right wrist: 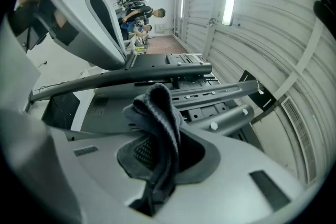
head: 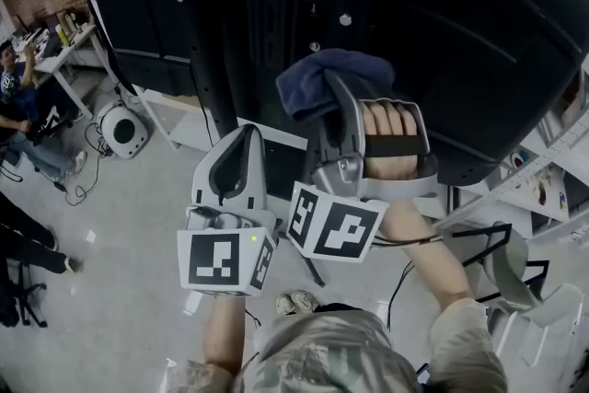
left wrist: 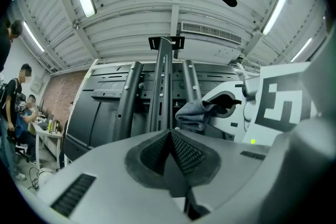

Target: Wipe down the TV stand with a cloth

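The TV stand point(head: 276, 5) is a black upright frame with bolted columns, carrying a large dark screen back, and it fills the top of the head view. My right gripper point(head: 336, 97) is shut on a dark blue cloth point(head: 322, 76), which is held up close to the stand's central columns. In the right gripper view the cloth point(right wrist: 157, 113) hangs bunched between the jaws, with the stand's bars point(right wrist: 210, 93) just behind. My left gripper point(head: 246, 135) sits lower left of it, shut and empty; its pads point(left wrist: 184, 152) meet in front of the column point(left wrist: 160, 86), and the cloth point(left wrist: 193, 113) shows to the right.
People sit at a desk point(head: 64, 46) at the far left. A white round device point(head: 125, 132) with cables lies on the floor by the stand's white base point(head: 189, 120). A white shelf rack point(head: 552, 163) and a chair point(head: 517, 262) stand at the right.
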A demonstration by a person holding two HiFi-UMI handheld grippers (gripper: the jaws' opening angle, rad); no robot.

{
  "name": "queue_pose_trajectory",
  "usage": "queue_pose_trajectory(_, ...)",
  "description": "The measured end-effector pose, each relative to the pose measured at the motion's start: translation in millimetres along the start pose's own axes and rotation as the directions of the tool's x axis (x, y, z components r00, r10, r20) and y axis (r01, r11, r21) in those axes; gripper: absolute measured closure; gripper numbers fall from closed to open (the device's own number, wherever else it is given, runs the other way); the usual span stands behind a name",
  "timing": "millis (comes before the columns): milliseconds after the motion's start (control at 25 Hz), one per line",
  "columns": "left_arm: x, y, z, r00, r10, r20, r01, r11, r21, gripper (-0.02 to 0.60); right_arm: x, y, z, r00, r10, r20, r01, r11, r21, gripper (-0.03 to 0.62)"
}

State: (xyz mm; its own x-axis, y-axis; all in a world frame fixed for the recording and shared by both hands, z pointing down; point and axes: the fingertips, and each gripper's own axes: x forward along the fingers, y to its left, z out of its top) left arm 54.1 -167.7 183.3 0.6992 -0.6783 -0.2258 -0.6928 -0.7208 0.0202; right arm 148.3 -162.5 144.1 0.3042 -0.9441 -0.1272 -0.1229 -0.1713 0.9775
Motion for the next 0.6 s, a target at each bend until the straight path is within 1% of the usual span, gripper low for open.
queue_pose_trajectory(200, -5, 2, -10, 1.0, 0.014, -0.012, -0.014, 1.0, -0.011, 0.566, -5, 25, -5, 0.999, 0.051, -0.004, -0.051, 0.999, 0.017, 0.538)
queue_pose_trajectory(320, -8, 6, -20, 0.999, 0.034, -0.026, -0.034, 0.999, 0.0, 0.566, -8, 43, -8, 0.997, 0.074, -0.006, -0.074, 0.997, 0.023, 0.538)
queue_pose_trajectory(400, -10, 8, -30, 0.998, 0.047, -0.037, -0.047, 0.999, 0.005, 0.566, -10, 57, -9, 0.994, 0.11, -0.007, -0.11, 0.993, 0.033, 0.538)
queue_pose_trajectory(600, -22, 8, -47, 0.997, 0.073, -0.015, -0.073, 0.997, -0.035, 0.566, -17, 90, -19, 0.982, 0.189, -0.02, -0.188, 0.981, 0.053, 0.538)
